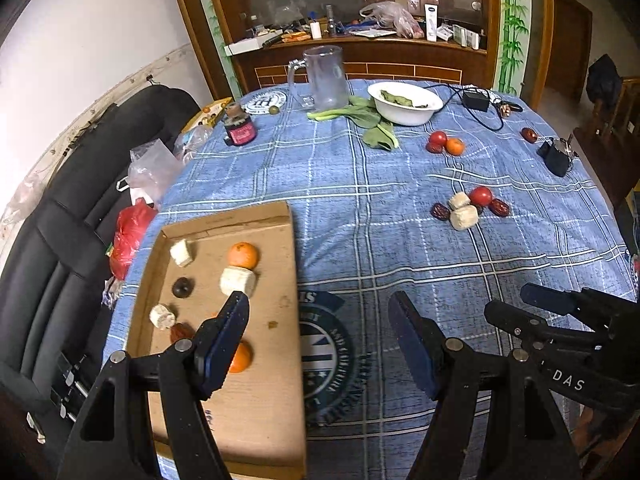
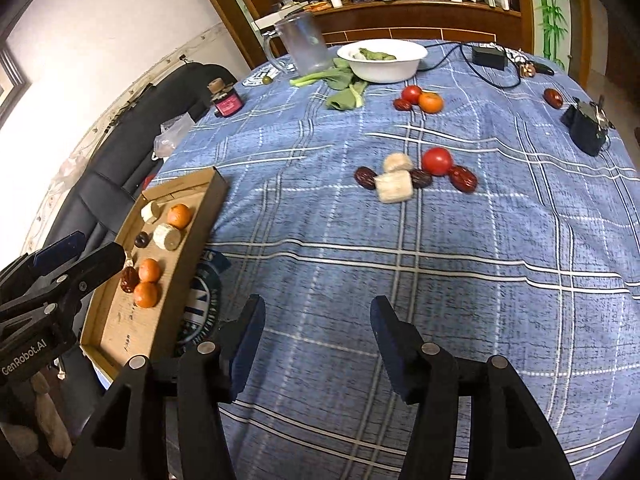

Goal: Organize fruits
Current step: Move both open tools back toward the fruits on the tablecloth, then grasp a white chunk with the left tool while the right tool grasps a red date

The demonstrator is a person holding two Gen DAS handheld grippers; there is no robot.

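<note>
Left hand-held gripper (image 1: pixel 318 308): jaws spread wide, nothing between them. It hangs over the near edge of the counter (image 1: pixel 360 184), its left finger above the tray (image 1: pixel 276 400), its right finger above the blue plaid cloth.

Right hand-held gripper (image 2: pixel 318 312): jaws also wide apart and empty, above bare cloth, to the right of the tray.

Tray contents, seen under and ahead of the left gripper:
- three oranges: one (image 1: pixel 243 255) at the far end, two nearer, of which one (image 1: pixel 240 356) is partly hidden behind the left finger;
- three pale cut pieces, the largest (image 1: pixel 238 282) touching the far orange;
- one dark round fruit (image 1: pixel 183 287);
- one red date (image 1: pixel 181 332) at the tray's left side.

Still on the cloth, ahead and to the right of the left gripper, straight ahead of the right one:
- near cluster: tomato (image 2: pixel 437 161), two pale pieces, three dates, all touching or just beside each other;
- far cluster: tomato (image 2: pixel 412 93), orange (image 2: pixel 431 102), one date;
- a lone date (image 2: pixel 553 98) far right, near a black pouch (image 2: pixel 586 128).

Beyond these: white bowl (image 2: pixel 382 60) holding greens, loose greens (image 2: pixel 344 94) beside it, clear pitcher (image 2: pixel 302 46), small red jar (image 2: pixel 227 103).
</note>
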